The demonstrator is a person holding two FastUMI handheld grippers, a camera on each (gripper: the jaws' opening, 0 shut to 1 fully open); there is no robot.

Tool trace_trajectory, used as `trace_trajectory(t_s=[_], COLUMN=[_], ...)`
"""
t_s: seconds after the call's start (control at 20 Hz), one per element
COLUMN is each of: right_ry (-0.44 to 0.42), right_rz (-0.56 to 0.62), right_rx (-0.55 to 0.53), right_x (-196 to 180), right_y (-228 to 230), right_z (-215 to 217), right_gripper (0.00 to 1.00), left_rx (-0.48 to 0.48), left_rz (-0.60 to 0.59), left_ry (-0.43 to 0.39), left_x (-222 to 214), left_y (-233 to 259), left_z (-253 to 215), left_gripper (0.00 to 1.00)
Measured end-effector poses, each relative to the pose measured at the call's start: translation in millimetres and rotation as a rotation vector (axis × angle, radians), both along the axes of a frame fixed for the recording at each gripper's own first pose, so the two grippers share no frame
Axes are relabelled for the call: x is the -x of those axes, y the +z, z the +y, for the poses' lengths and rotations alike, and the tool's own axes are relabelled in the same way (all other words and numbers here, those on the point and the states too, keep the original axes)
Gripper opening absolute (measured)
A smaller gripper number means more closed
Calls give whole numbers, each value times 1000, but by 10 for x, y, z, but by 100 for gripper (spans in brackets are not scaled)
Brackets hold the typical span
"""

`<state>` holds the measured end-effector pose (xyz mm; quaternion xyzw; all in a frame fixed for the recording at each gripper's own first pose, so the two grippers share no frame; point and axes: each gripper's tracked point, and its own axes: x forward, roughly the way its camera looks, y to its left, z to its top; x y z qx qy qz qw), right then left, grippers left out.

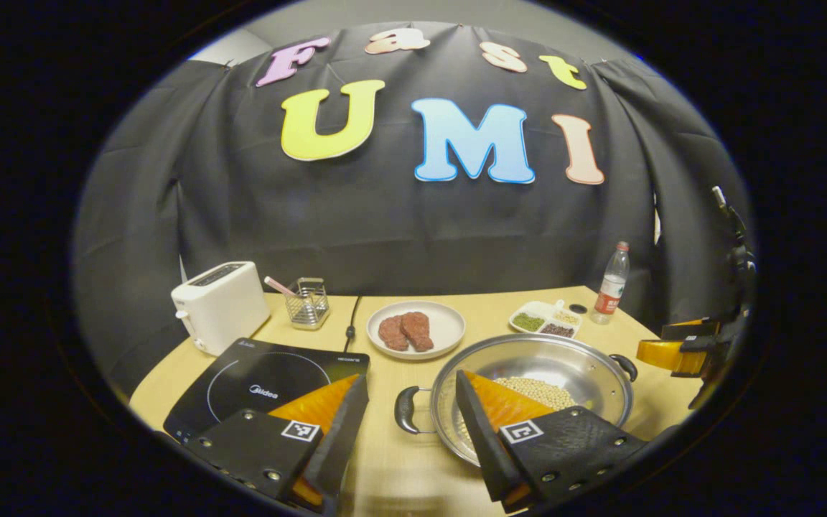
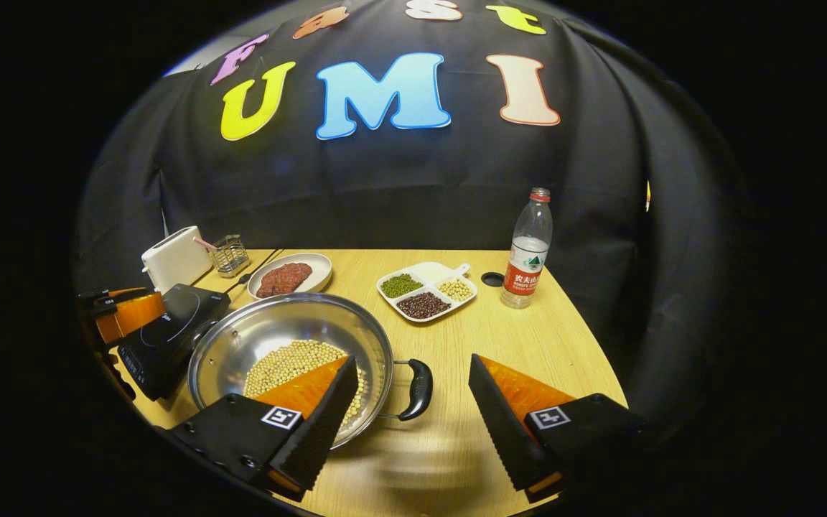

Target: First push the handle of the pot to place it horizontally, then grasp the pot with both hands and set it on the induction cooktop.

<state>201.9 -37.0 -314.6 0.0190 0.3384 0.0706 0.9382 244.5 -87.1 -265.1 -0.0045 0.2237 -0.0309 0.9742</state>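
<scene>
Down at the near edge of the wooden table [image 2: 528, 337], the left gripper [image 1: 410, 431] hangs spread wide around the pot's black handle [image 1: 406, 409], and the right gripper [image 2: 406, 424] gapes just as wide at the other handle [image 2: 417, 388]. Between them sits the steel pot [image 2: 291, 337], soybeans inside, just beside the induction cooktop [image 1: 270, 384]. Beyond: a plate of meat [image 1: 416, 329], a 3-section bean dish [image 2: 424, 291], toaster [image 1: 220, 305], water bottle [image 2: 528, 248].
</scene>
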Motion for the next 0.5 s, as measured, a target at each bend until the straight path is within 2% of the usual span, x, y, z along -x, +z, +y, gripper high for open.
trace_trajectory(t_s=[0.15,0.2,0.25,0.3,0.5], right_ry=[-1,0,2,5,19], right_rz=[12,17,22,29,39], right_rx=[-7,-9,-9,-8,2], right_x=[-60,-75,-83,-93,-147], right_y=[-90,-119,-156,-191,-318], right_z=[28,41,46,62,103], right_gripper=[99,99,99,97,99], left_rx=[-11,-16,-22,-29,-19], left_rz=[38,54,66,76,113], left_ry=[-14,-20,-25,-29,-30], left_x=[-86,-120,-169,-212,-304], left_y=[-235,-313,-397,-466,-690], left_z=[-50,-72,-89,-100,-115], left_gripper=[76,72,76,73,76])
